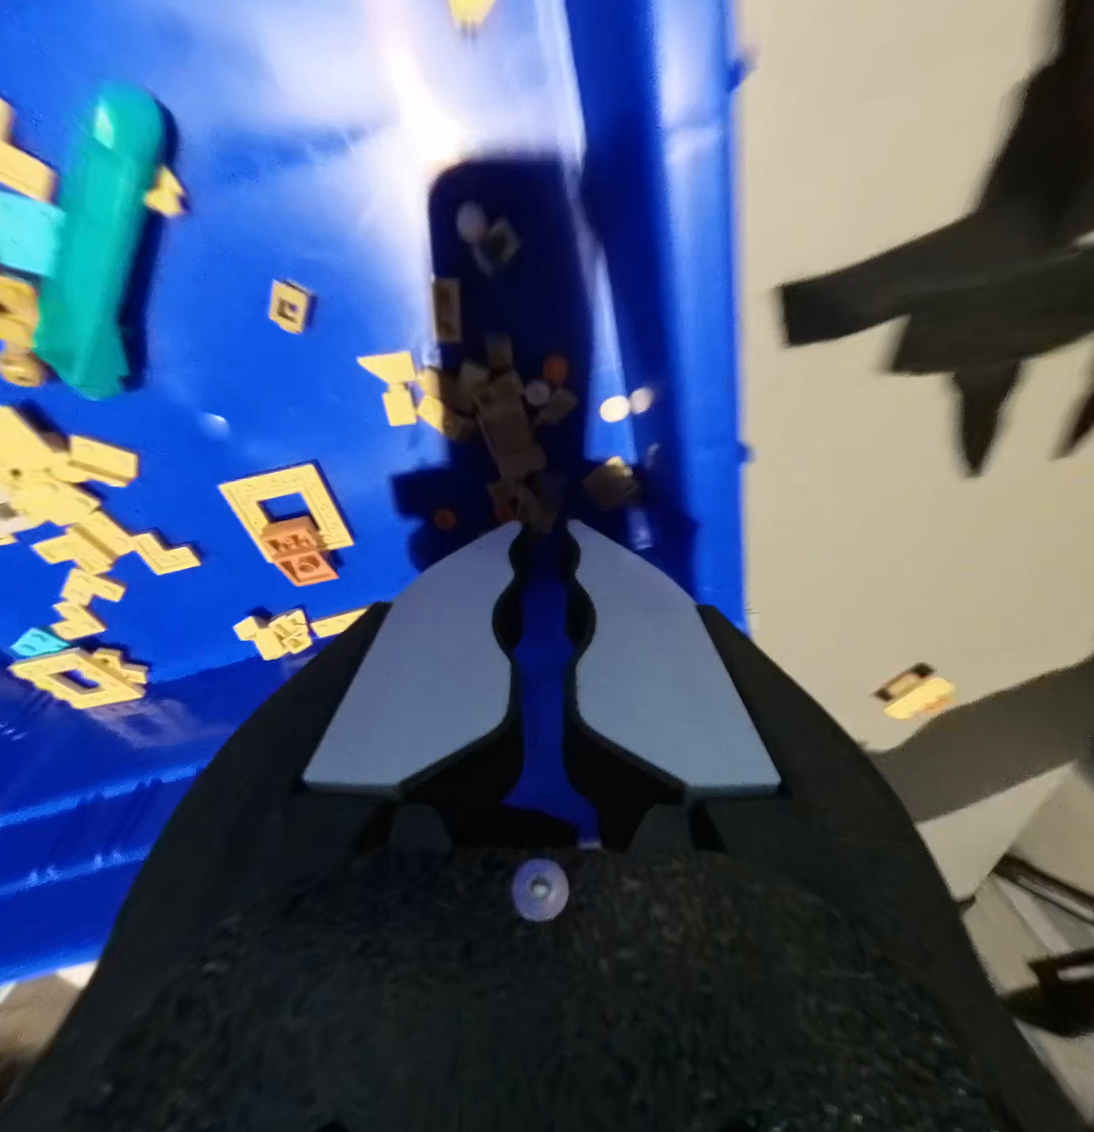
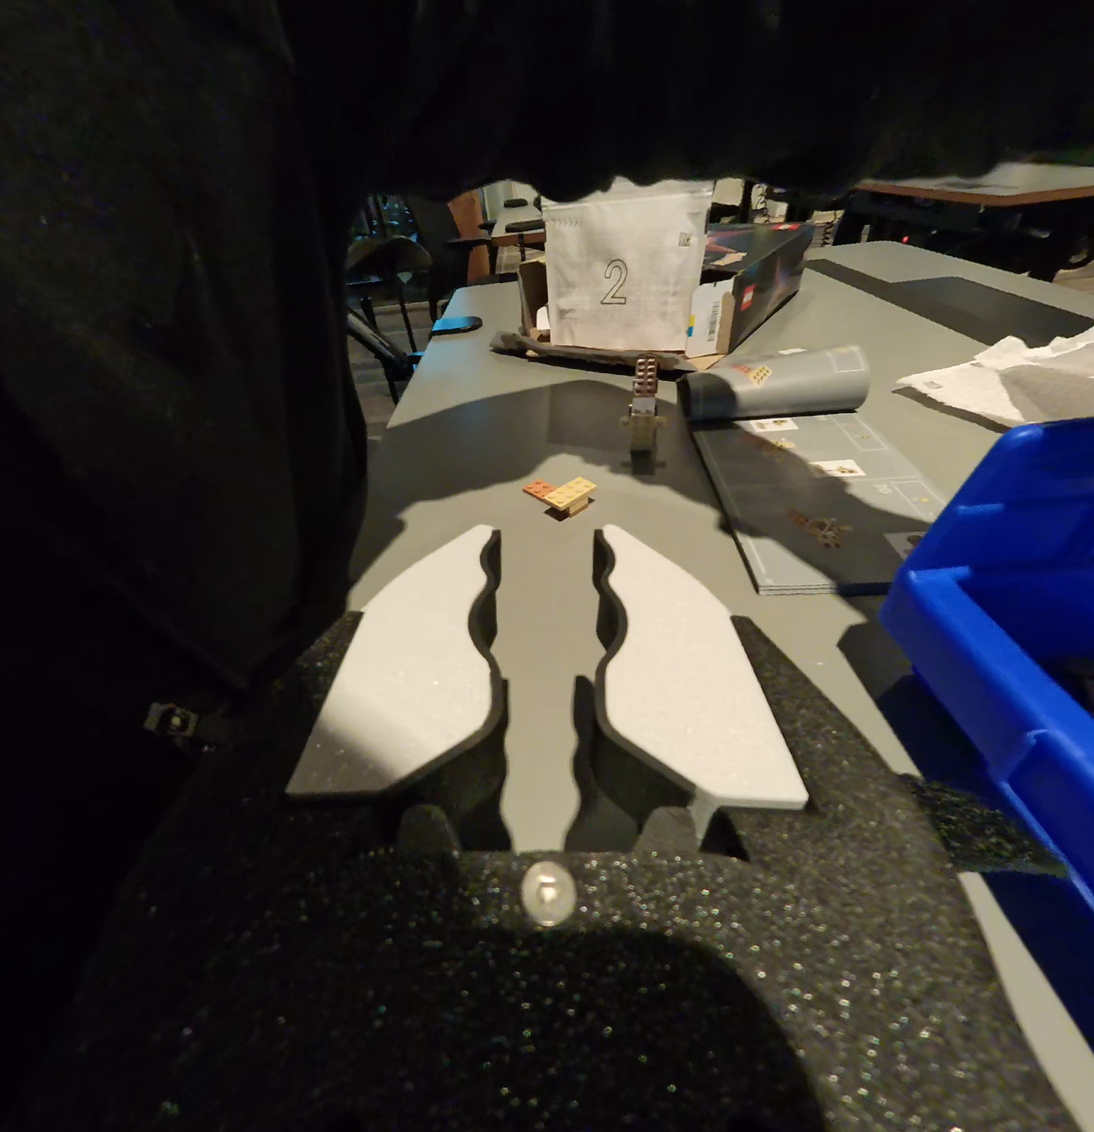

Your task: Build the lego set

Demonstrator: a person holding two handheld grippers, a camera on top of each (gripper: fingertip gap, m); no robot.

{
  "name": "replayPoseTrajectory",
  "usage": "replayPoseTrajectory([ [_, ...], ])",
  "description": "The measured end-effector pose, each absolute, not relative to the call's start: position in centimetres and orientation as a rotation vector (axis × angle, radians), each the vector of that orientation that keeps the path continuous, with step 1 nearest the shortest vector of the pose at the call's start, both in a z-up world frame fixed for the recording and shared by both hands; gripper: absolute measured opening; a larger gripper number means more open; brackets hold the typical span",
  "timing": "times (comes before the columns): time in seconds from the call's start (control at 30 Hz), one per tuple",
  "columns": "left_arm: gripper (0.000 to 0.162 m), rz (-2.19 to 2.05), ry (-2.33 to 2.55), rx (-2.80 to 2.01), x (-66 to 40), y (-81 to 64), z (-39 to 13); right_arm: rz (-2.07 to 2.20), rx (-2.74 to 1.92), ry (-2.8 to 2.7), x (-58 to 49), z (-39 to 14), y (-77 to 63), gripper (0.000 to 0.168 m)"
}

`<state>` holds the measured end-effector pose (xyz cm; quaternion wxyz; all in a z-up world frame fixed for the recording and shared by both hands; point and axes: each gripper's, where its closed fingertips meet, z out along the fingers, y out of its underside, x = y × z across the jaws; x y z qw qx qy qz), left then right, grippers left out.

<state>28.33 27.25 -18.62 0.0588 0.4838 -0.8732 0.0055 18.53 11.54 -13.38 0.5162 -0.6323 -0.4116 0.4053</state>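
My left gripper (image 1: 543, 530) hangs over the blue bin (image 1: 299, 153), its jaws nearly together at the tips with only a narrow slit of blue between them. The left wrist view is blurred, so I cannot tell whether the brown pieces (image 1: 511, 429) just past the tips are pinched or simply lie in the shadow on the bin floor. Loose tan pieces (image 1: 287, 502) are scattered across the bin, with a teal curved piece (image 1: 97, 257) at the far left and one tan piece (image 1: 915, 698) outside on the pale surface.

My right gripper (image 2: 547, 539) sits low over the grey surface (image 2: 471, 441), jaws apart and holding nothing. Just ahead of the tips lies a small tan and orange plate assembly (image 2: 562, 492); beyond it stands a small brown and grey build (image 2: 642, 422). The open instruction booklet (image 2: 802, 484) lies to the right, a white numbered bag (image 2: 618, 275) stands in the set's box (image 2: 759, 275) farther back, and the bin's corner (image 2: 1010, 600) is at the right edge.
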Motion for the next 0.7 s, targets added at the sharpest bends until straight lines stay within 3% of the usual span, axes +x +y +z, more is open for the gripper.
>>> replayPoseTrajectory([
  [0.7,0.012,-0.288,-2.599,1.348,27.2,28.1,-21.5,0.986,-1.513,-1.059,17.7,-13.7,10.3,0.029],
])
